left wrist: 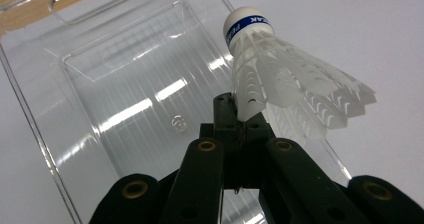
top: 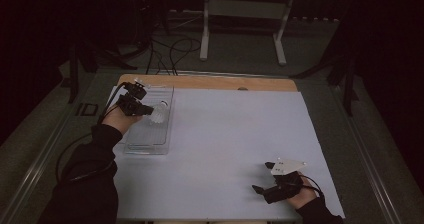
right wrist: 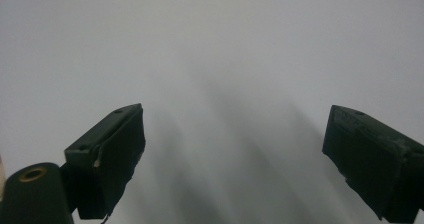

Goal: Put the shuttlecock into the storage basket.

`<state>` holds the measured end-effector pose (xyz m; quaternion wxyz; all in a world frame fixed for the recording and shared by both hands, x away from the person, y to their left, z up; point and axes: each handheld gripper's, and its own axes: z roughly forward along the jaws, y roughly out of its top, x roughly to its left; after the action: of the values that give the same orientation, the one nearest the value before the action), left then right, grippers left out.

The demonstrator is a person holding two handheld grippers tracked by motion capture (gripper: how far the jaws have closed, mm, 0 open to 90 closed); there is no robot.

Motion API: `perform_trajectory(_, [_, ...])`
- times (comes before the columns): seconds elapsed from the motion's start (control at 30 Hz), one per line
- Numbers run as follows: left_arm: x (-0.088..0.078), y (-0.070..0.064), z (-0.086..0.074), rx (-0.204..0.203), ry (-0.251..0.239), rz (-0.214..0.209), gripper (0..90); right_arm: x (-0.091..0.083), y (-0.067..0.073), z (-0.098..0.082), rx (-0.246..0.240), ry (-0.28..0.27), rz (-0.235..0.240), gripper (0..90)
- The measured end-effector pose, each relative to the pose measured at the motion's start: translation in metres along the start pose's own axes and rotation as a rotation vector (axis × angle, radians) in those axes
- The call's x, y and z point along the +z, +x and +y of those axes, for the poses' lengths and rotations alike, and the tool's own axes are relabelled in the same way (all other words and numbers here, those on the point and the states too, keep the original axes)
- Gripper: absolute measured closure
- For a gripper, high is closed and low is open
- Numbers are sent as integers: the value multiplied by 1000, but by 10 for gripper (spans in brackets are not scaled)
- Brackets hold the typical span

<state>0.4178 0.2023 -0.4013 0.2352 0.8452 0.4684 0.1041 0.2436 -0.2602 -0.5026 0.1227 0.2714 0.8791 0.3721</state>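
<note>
At the upper left of the high view, the left gripper (top: 145, 109) holds a white shuttlecock (top: 159, 113) over the clear plastic tray (top: 150, 146); its jaws are pressed together on the edge of the feather skirt, as the left gripper view shows, with the shuttlecock (left wrist: 280, 79) tilted, its cork tip with the blue band pointing to the top of that frame and the skirt flaring toward the right; beneath it lies the tray (left wrist: 115, 99), and the bird seems to hang above the tray's right-hand rim rather than rest on the floor, though whether it touches I cannot tell. The step in hand looks like placing the shuttlecock into the tray; the next move probably calls for shifting the grip slightly toward the tray's middle, lowering, then parting the jaws so the light bird drops without clinging to a pad. The left hand (top: 119, 119) is cocked at the wrist, forearm coming up from the lower left. At the lower right, the right gripper (top: 263, 176) rests on the white table sheet (top: 225, 134), jaws spread wide and holding nothing.
</note>
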Motion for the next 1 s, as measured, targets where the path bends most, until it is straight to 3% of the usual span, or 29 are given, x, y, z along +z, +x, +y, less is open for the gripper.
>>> perform_trajectory(0.17, [8,2,-2,-11,-2,-21,899,0,0,0,-2,3,2,97])
perform_trajectory(0.53, [22,3,-5,-9,24,-24,899,1,1,0,-4,8,8,97])
perform_trajectory(0.6, [24,3,-6,-14,21,-44,899,1,1,0,-3,9,8,98])
perform_trajectory(1.0, [38,5,-11,-3,72,-50,897,1,2,0,0,17,13,98])
